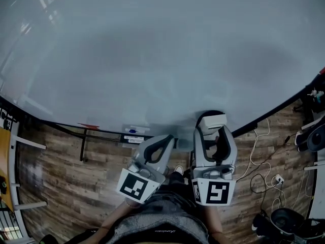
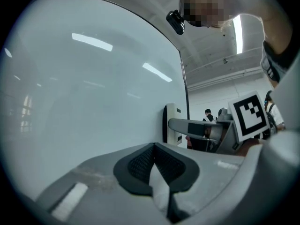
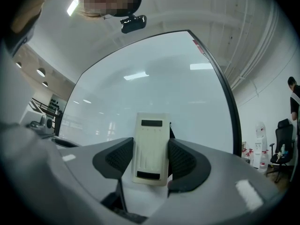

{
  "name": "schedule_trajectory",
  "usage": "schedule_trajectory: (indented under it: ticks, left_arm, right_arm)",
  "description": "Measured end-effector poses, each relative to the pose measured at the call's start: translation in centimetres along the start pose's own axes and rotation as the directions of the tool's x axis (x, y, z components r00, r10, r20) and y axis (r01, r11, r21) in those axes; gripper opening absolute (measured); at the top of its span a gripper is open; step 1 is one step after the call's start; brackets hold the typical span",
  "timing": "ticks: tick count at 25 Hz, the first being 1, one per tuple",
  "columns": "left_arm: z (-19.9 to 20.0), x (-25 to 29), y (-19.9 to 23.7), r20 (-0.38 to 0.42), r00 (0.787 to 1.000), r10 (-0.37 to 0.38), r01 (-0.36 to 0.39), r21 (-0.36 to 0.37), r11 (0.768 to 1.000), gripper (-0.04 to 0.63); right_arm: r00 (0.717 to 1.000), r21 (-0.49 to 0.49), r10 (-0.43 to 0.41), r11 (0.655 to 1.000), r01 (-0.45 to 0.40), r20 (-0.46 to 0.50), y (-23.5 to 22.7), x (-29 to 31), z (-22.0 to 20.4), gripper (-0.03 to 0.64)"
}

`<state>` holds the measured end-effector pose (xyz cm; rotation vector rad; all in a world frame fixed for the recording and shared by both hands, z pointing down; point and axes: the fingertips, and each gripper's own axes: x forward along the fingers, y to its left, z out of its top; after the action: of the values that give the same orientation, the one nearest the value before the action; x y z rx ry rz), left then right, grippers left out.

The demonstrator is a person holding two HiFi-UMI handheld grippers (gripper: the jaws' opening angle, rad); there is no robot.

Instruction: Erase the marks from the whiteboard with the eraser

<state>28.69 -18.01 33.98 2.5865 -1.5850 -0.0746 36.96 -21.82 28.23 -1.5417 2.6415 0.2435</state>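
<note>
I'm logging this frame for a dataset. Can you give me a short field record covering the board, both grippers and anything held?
whiteboard: no clear marks visible in any view
eraser: white, upright, near the board's lower edge
right gripper: jaws closed on the eraser
left gripper: jaws together, nothing between them
task status: the board looks clean, with the eraser in the right gripper
</note>
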Motion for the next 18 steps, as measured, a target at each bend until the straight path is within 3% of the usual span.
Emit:
schedule_trajectory:
  ticks: [9, 18]
  left_arm:
    - [-0.1, -4.1, 4.8, 0.004, 0.999, -0.036, 0.036, -0.016, 0.999, 0.003]
    - [-0.3, -8.3, 9.0, 0.008, 0.999, -0.037, 0.037, -0.013, 0.999, 0.003]
  right_arm:
    - [0.999, -0.014, -0.034, 0.999, 0.035, 0.012, 5.8, 2.0, 0.6, 0.238]
    - [1.000, -0.018, -0.008, 1.000, 0.008, 0.024, 12.2, 4.0, 0.8, 0.239]
